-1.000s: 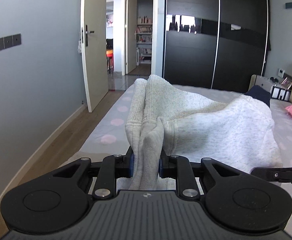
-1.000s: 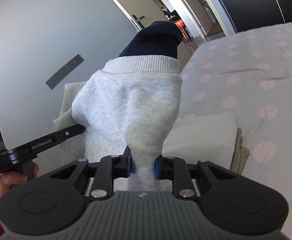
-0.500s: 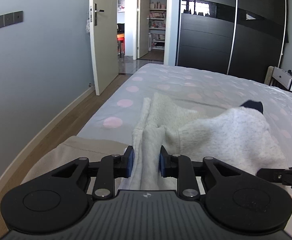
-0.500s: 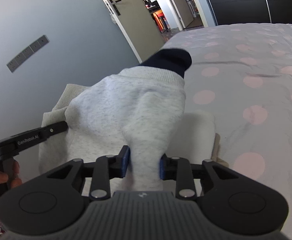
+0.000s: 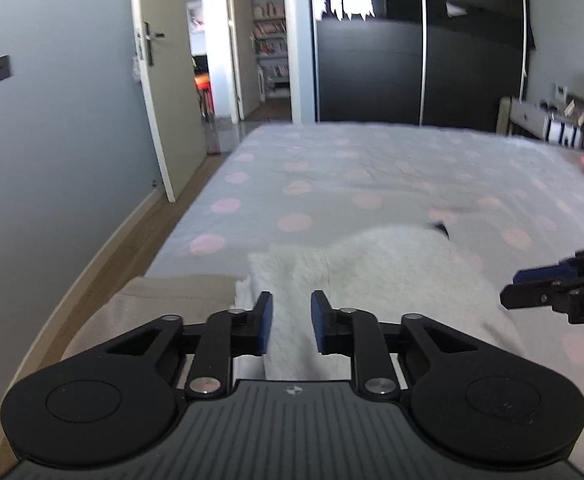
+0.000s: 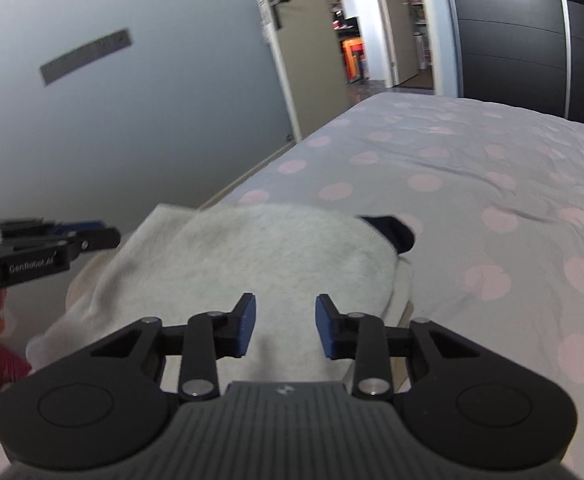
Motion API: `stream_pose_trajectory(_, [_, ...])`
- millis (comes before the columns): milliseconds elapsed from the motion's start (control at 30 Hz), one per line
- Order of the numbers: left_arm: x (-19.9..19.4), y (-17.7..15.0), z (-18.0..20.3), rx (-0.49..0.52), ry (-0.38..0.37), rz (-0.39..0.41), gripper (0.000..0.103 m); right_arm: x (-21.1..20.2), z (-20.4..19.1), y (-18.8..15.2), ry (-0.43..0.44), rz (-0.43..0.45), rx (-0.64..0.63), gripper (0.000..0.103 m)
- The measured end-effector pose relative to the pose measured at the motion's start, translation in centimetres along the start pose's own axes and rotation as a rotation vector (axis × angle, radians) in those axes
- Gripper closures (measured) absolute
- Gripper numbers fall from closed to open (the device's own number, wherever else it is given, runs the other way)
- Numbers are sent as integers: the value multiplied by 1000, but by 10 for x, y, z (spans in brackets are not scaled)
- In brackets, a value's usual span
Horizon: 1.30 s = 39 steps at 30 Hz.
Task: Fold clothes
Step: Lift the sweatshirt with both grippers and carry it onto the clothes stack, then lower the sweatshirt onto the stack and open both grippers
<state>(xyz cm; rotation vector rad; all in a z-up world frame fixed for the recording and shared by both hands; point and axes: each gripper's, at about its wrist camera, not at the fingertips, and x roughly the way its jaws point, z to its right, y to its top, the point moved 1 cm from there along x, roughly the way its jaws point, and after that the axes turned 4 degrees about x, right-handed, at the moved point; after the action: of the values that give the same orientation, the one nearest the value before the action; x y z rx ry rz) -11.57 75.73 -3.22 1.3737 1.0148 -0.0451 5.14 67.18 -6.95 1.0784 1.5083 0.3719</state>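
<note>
Left edge of the bed (image 5: 372, 168), near corner: a beige folded garment (image 5: 171, 296) lies flat, and the grey sweatshirt (image 5: 392, 272) lies on it and just to its right, spreading toward the middle of the bed. A navy cuff (image 6: 392, 230) sticks out at the sweatshirt's far side.

Left gripper (image 5: 292, 322): fingers apart, closing; grey cloth shows in the gap but the pads do not press on it. Right gripper (image 6: 285, 326): fingers apart too, wider gap, closing a little; cloth lies under and between, not pinched. Neither of the 2 holds the sweatshirt; it rests on the bed.

Risks, as judgement:
- A closing jaw could catch a loose ridge of cloth, so pulling away would drag the fold open.
- The sweatshirt looks lumpy, not flat; the hump near the cuff could slump and the layers slide off each other.
- It overlaps the beige garment, so a deep pinch could grab both pieces.
- The pile sits close to the left edge; a push that way could tip cloth to the floor.

Containers: no basket or box in view. The black wardrobe (image 5: 412, 48) beyond the far edge is shut, contents hidden. A nightstand (image 5: 532, 116) at far right carries small items, too blurred to name.
</note>
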Motion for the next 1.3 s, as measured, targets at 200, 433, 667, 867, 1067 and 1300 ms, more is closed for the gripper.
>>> stream_pose_trajectory(200, [44, -16, -4, 2, 32, -132, 101, 39, -5, -19, -36, -66, -44, 70])
stream_pose_trajectory(433, [92, -33, -4, -8, 91, -246, 102, 87, -15, -17, -65, -84, -69, 69])
stream_pose_trajectory(667, [86, -34, -5, -14, 103, -223, 102, 90, -13, -12, -79, -108, -47, 69])
stream_pose_trajectory(867, [24, -30, -11, 0, 84, -131, 101, 37, -19, -20, -33, -72, -28, 69])
stream_pose_trajectory(1067, [-42, -55, 2, 62, 30, -66, 101, -26, -44, -52, 34, -14, -81, 71])
stream_pose_trajectory(1300, [-19, -89, 11, 51, 22, -149, 101, -27, -59, -95, -25, -80, -132, 85])
